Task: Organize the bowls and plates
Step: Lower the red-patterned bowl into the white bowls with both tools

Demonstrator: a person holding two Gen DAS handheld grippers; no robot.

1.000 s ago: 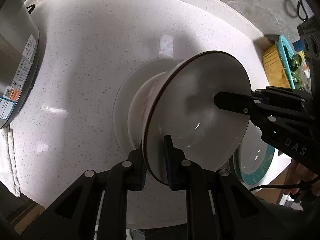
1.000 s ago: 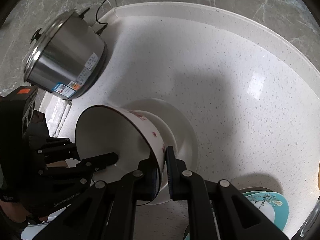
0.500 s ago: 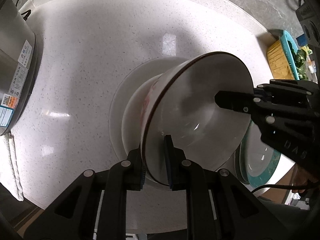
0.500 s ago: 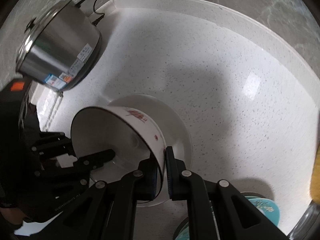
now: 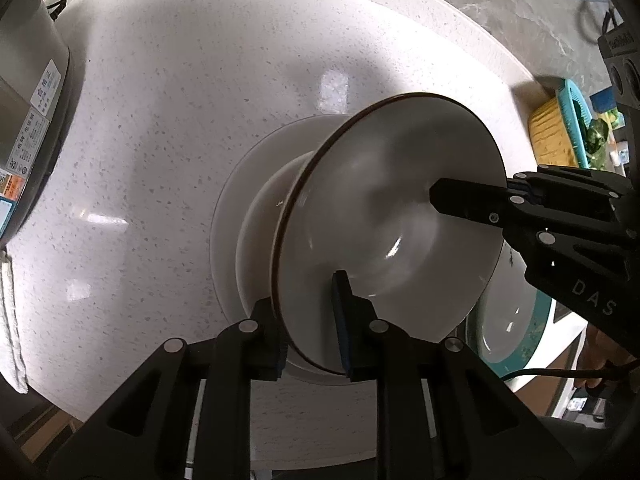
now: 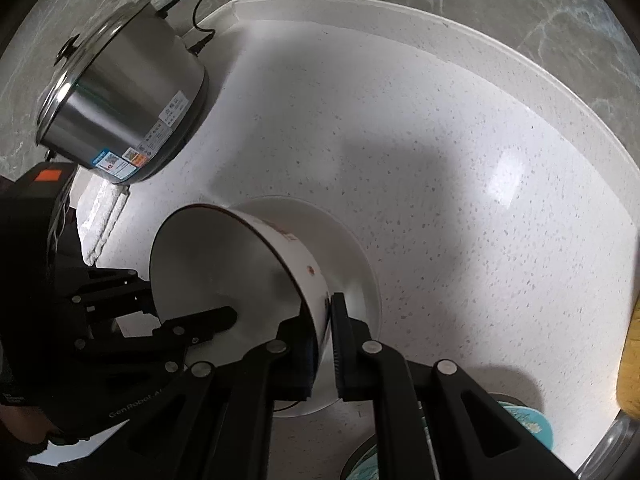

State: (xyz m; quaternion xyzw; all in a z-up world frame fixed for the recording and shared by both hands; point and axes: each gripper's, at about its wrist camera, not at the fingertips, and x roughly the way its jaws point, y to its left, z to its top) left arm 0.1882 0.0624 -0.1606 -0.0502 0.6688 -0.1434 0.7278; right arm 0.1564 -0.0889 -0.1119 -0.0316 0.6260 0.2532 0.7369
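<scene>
A white bowl (image 5: 384, 220) with a dark brown rim hangs tilted just above a white plate (image 5: 240, 208) on the speckled counter. My left gripper (image 5: 308, 316) straddles the near rim, one finger outside and one pad inside; its jaws are opening and the inner pad stands a little off the wall. In the right wrist view my right gripper (image 6: 320, 332) is shut on the opposite rim of the bowl (image 6: 224, 272), over the plate (image 6: 344, 248). The left gripper (image 6: 188, 304) shows there at the left. In the left wrist view one of the right gripper's fingers (image 5: 460, 200) reaches into the bowl.
A steel cooker pot (image 6: 120, 112) with a cord stands at the back left. A white cloth (image 5: 10, 320) lies beside it. Teal-rimmed plates (image 5: 520, 320) sit at the front right. A yellow and teal basket (image 5: 556, 132) stands at the far right, by the raised counter edge.
Both grippers have carried the bowl a little lower over the white plate. The gap between my left gripper's fingers has widened slightly. The right gripper keeps its grip.
</scene>
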